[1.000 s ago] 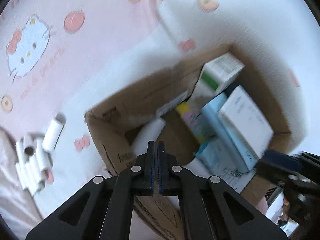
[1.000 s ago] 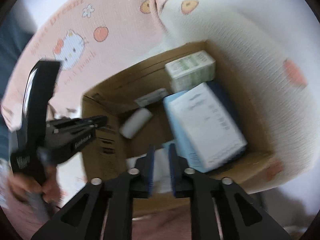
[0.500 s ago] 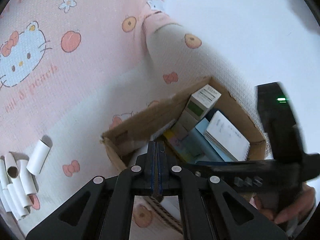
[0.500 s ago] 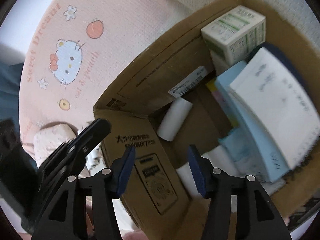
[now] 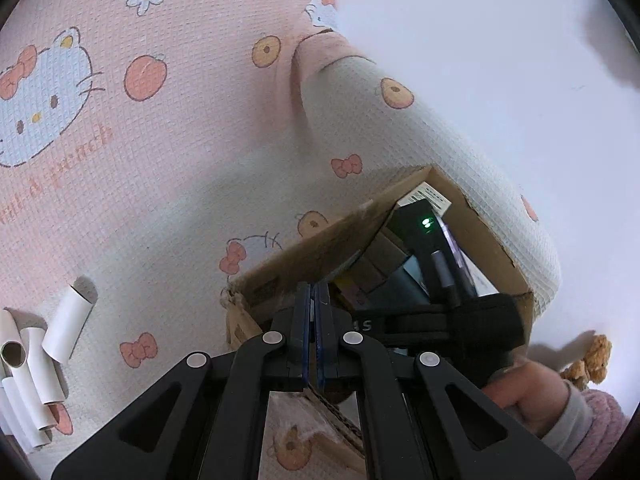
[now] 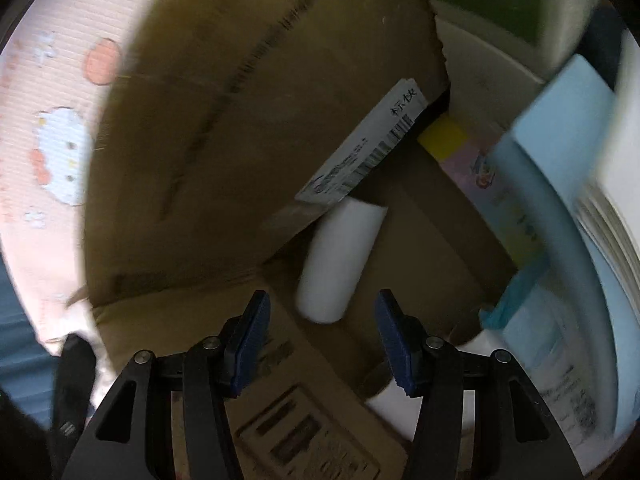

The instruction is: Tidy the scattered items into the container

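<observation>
Left gripper [image 5: 314,332]: we are keeping its black jaws pressed together, blue pads meeting, with nothing between them.
Right gripper [image 6: 322,344]: we are holding its jaws about half apart and empty; its tips are sitting inside the box.
Brown cardboard box [image 5: 304,256]: it is lying just beyond the left jaws and a little to their right, and it is surrounding the right jaws.
White paper tube in the box [image 6: 340,260]: it is resting on the box floor just ahead of the right jaws, in line with the gap, untouched.
Loose white paper tubes [image 5: 36,364]: they are lying in a heap on the pink cartoon-cat blanket [image 5: 160,152], well off to the left of the left jaws.
Box contents: a white and green carton [image 6: 504,12] and pale blue booklets [image 6: 560,184] are sitting beyond and to the right of the right jaws.
Person's hand [image 5: 524,392]: we are seeing it gripping the right tool's handle, to the right of the left jaws.
</observation>
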Available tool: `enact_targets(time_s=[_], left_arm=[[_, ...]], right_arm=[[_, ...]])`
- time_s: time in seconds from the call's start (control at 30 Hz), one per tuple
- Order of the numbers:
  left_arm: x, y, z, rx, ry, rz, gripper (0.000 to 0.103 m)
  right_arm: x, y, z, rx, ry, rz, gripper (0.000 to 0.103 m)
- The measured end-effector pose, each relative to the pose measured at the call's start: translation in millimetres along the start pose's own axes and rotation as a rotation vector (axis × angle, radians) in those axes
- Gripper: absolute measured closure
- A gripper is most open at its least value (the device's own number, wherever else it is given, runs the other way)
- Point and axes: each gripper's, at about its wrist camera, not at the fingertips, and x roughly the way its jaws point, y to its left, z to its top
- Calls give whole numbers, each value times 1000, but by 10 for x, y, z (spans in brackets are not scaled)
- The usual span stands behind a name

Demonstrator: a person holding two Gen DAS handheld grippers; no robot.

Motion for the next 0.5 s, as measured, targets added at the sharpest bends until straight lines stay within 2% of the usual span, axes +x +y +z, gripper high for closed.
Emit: enact_targets(time_s=[0.13,0.23,0.33,0.4,0.43,0.5], left_arm=[[43,40,42,-21,12,-2,101],[83,49,76,-40,39,-38,101],[140,33,92,-51,97,-55,101],[196,48,101,-83,156,-56,101],[212,65,100,-100,173,-66,101],[229,114,116,-140,196,-77,101]], right_arm=[[118,-17,39,-9,42,30,51],[208,-26,50,-28,48,32,51],[340,-43,37,-60,77,20,51],[360,-35,30,-101,58,19,57],[367,-34,24,-122,68,14,68],[361,-28,18,-154,84,12,70]])
